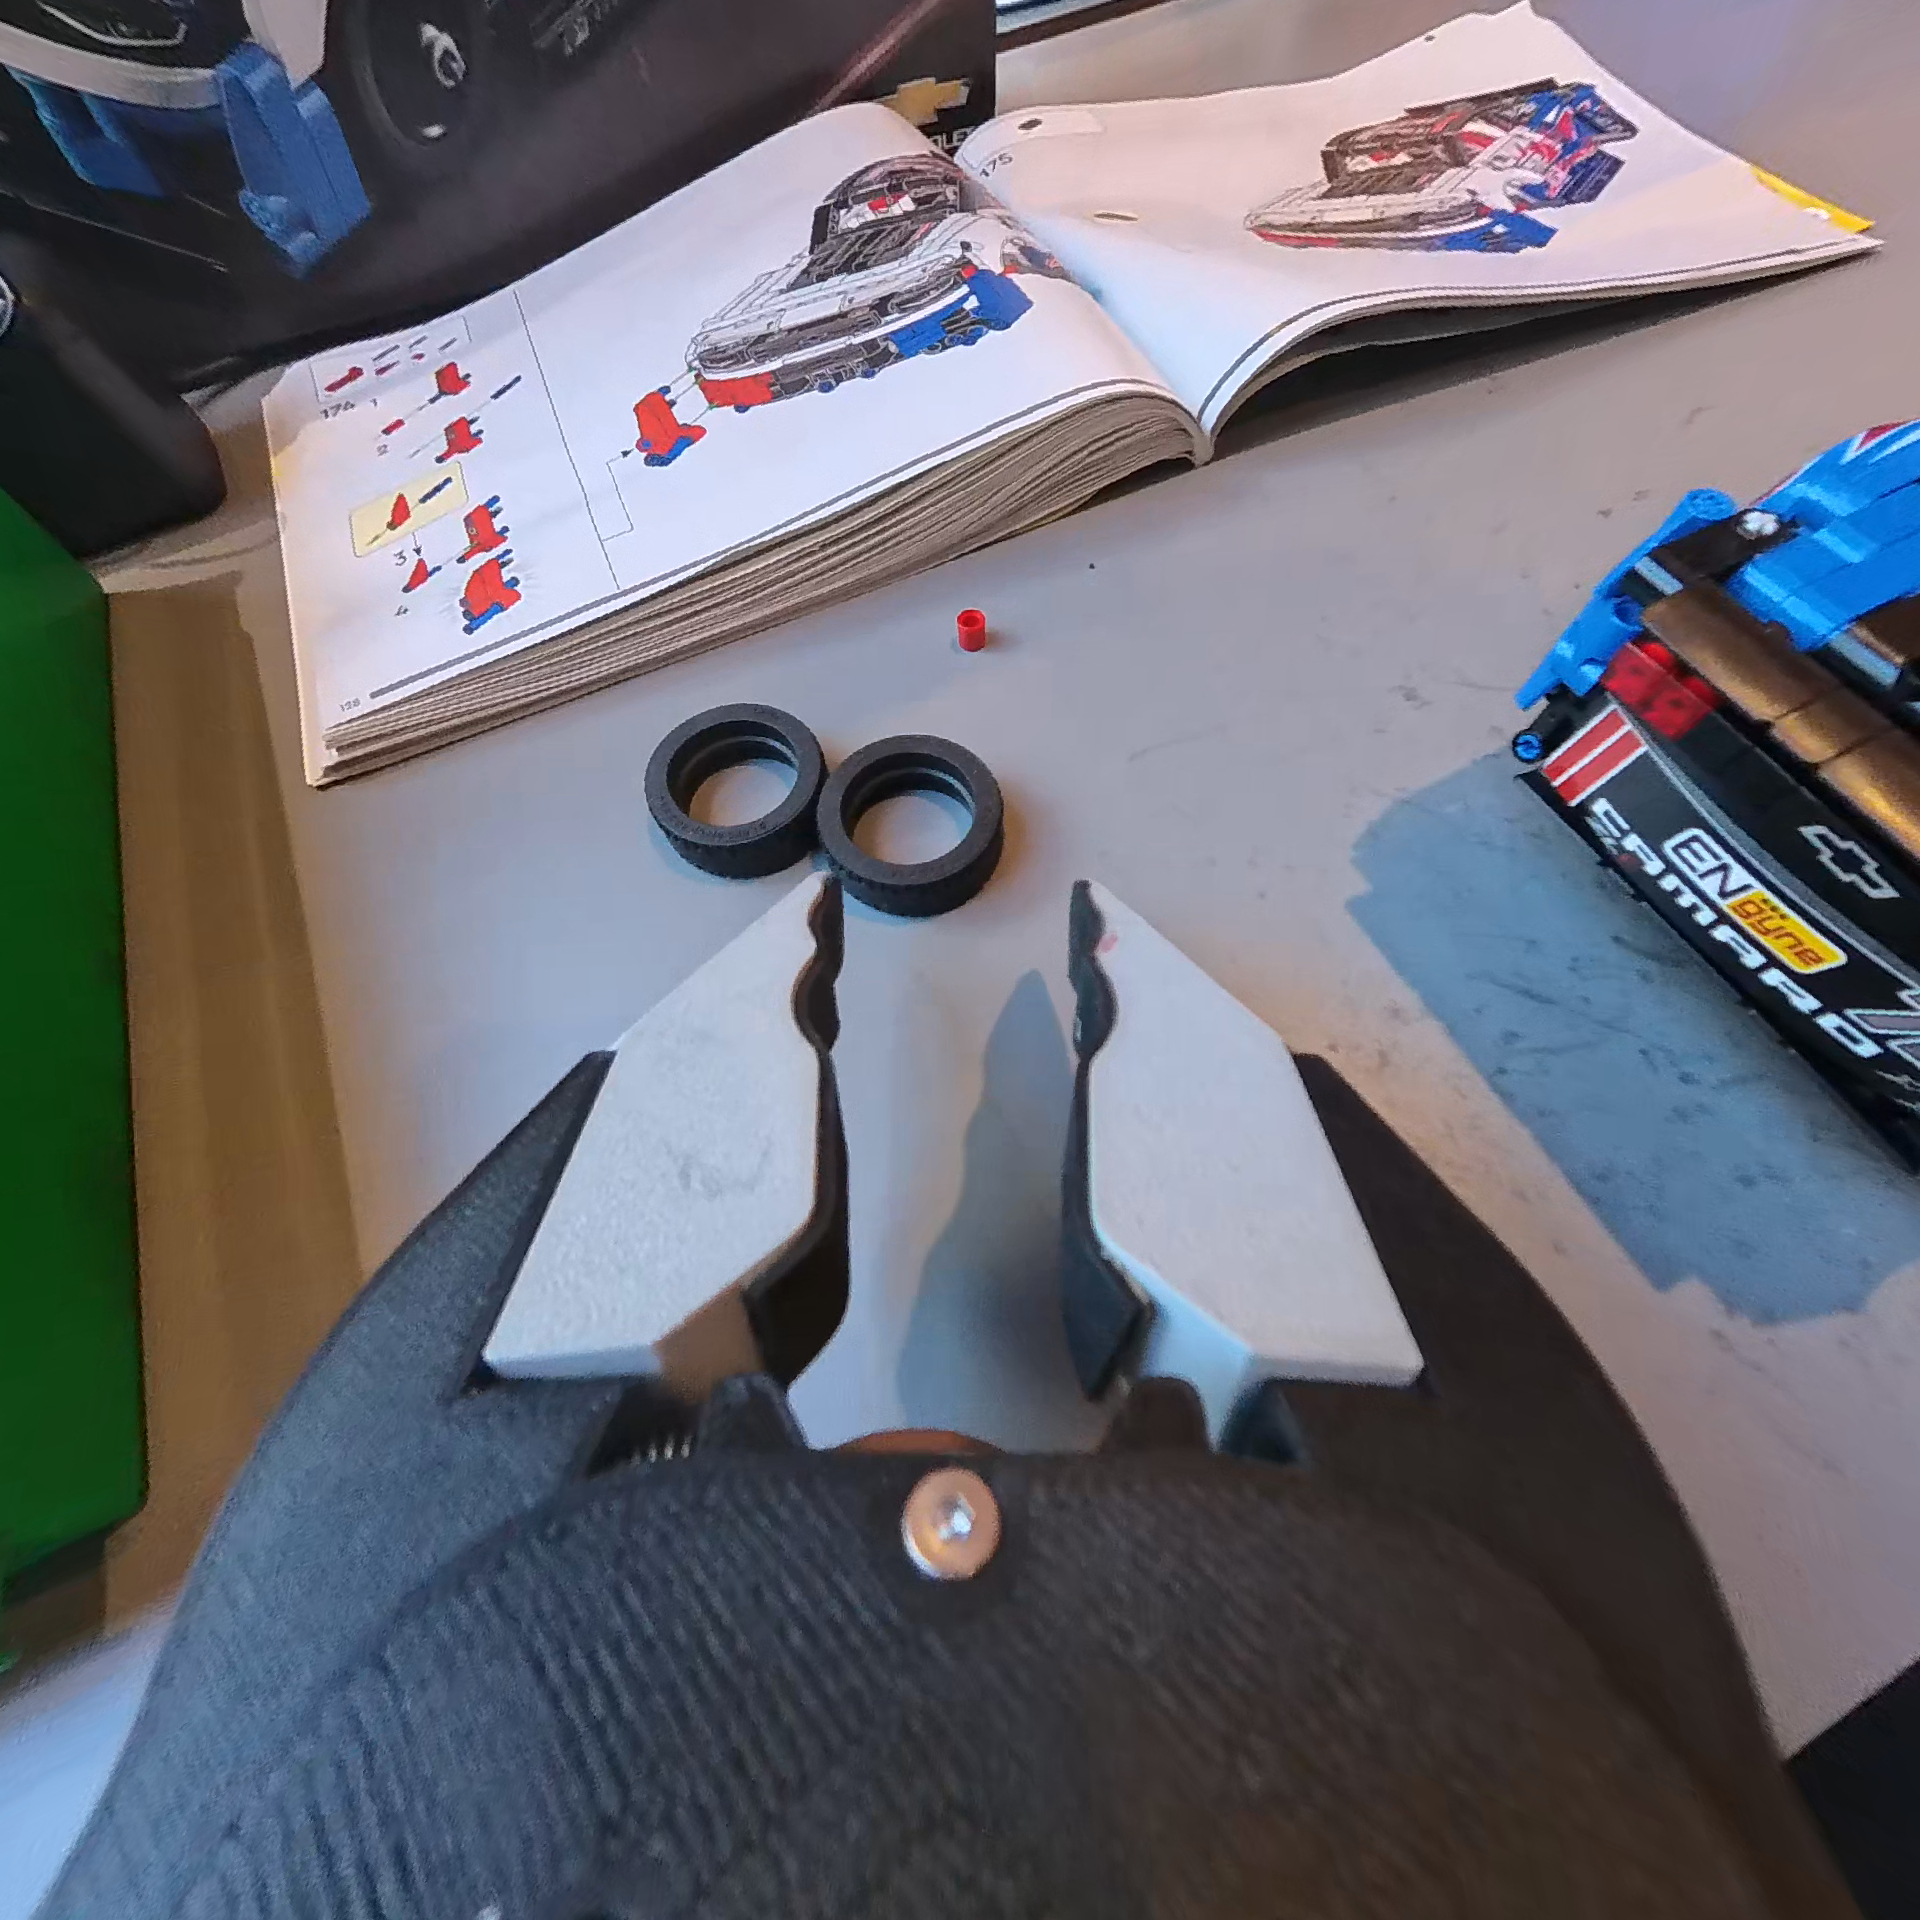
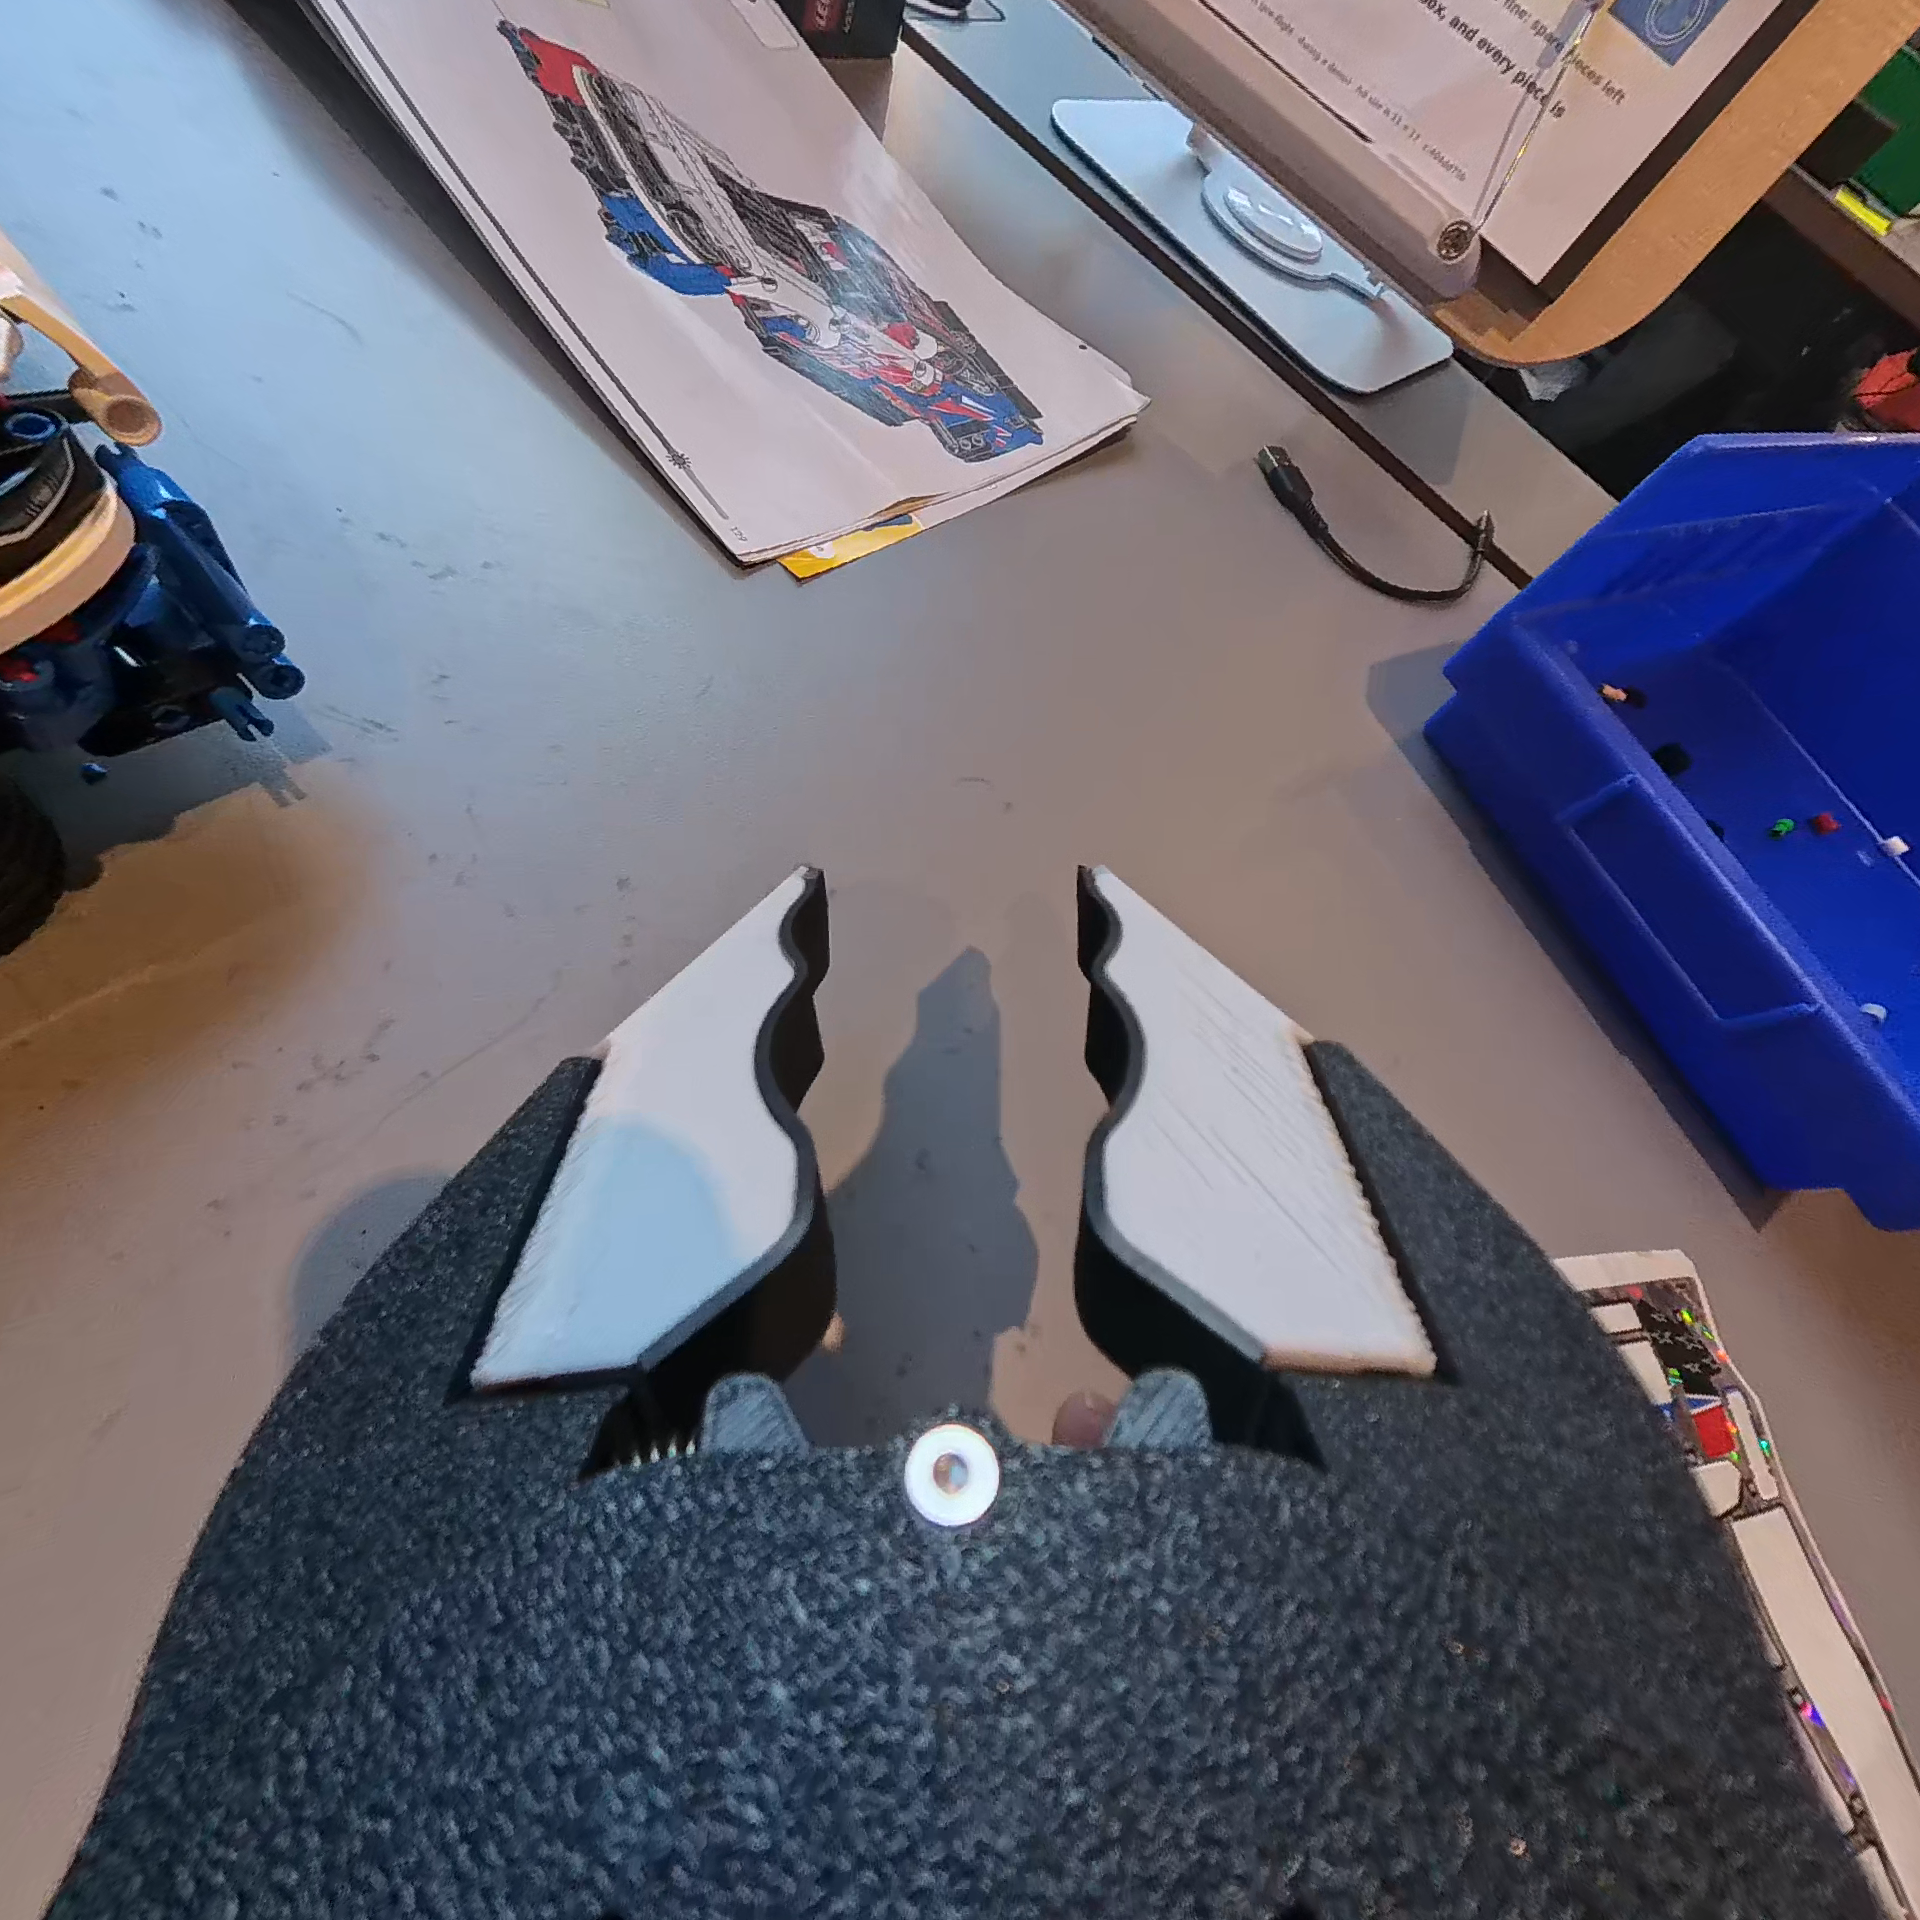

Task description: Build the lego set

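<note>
In the left wrist view two black rubber tyres lie flat side by side on the grey table, one to the left (image 1: 736, 790) and one to the right (image 1: 911, 824). My left gripper (image 1: 954, 896) is open and empty, its tips just short of the right tyre. A small red round piece (image 1: 971, 630) lies beyond the tyres. The part-built blue, black and red car (image 1: 1756, 748) sits at the right. In the right wrist view my right gripper (image 2: 952, 883) is open and empty above bare table, and the car (image 2: 114, 582) shows at the left edge.
An open instruction booklet (image 1: 831, 416) lies behind the tyres, with the set's dark box (image 1: 468, 135) behind it and a green box (image 1: 52, 1039) at left. In the right wrist view: the booklet (image 2: 748, 291), a blue parts bin (image 2: 1704, 831) with several small pieces, a black cable (image 2: 1361, 540), a sticker sheet (image 2: 1704, 1455). Some 50 cm of space lies between my two pairs of fingers. My left tips are roughly 10 cm from the small red round piece (image 1: 971, 630).
</note>
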Demonstrator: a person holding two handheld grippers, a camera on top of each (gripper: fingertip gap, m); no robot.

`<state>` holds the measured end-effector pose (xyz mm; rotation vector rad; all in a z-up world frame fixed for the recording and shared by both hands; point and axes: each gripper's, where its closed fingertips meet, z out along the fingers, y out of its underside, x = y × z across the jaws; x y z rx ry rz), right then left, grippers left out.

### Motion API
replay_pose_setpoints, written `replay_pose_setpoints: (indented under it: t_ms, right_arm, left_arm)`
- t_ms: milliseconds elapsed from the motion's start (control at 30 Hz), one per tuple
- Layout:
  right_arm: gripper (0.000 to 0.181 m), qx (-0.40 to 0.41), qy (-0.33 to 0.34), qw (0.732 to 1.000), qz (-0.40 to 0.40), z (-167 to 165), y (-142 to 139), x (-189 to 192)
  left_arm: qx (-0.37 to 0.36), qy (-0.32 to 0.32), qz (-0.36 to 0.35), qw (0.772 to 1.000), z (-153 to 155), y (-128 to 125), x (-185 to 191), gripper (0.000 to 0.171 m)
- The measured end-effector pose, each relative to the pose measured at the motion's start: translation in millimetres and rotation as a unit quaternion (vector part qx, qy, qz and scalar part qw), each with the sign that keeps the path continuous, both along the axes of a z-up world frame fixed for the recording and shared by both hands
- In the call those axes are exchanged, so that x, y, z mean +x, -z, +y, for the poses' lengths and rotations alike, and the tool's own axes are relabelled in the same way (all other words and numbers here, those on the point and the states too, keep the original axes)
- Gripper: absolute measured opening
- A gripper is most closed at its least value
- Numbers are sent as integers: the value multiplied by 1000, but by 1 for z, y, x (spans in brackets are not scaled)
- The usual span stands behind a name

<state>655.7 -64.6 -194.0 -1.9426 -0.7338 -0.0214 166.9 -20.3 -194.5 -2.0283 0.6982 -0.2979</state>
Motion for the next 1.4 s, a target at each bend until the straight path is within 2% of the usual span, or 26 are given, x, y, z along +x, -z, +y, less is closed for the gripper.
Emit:
replay_pose_setpoints:
  t_ms: [667, 1300, 1400]
  right_arm:
    - [40, -8, 13, 1000, -20, 3, 6, 3]
    - [23, -14, 20, 999, -29, 5, 9, 5]
    - [16, -14, 20, 999, -29, 5, 9, 5]
  left_arm:
    - [25, 13, -25, 999, -4, -11, 2, 35]
    - [47, 20, -43, 998, -7, -19, 2, 31]
    - [48, 20, -44, 998, -7, -20, 2, 30]
